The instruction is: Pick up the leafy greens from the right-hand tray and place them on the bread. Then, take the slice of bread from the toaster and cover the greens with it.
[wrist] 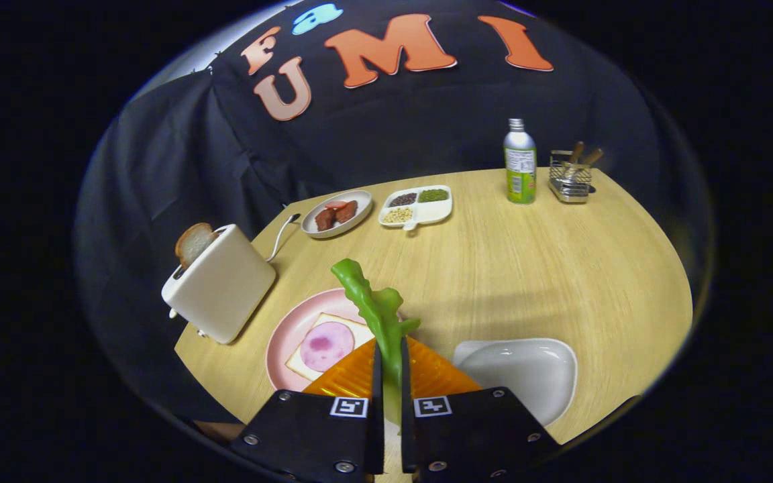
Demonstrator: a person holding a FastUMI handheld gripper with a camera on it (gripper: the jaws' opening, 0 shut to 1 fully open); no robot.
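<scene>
Leafy greens [378, 310] upright above ham-topped bread [327, 346]; toast slice [193, 244] stands in toaster [220, 290].

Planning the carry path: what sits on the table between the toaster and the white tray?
In the gripper view, the pink plate with the ham-topped bread lies between the toaster and the white tray.

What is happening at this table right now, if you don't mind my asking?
A person's handheld claw is shut on the leafy greens, holding them above the table. Just ahead lies the pink plate with bread and a ham slice on it. The white tray beside it sits bare. A second bread slice stands in the toaster.
</scene>
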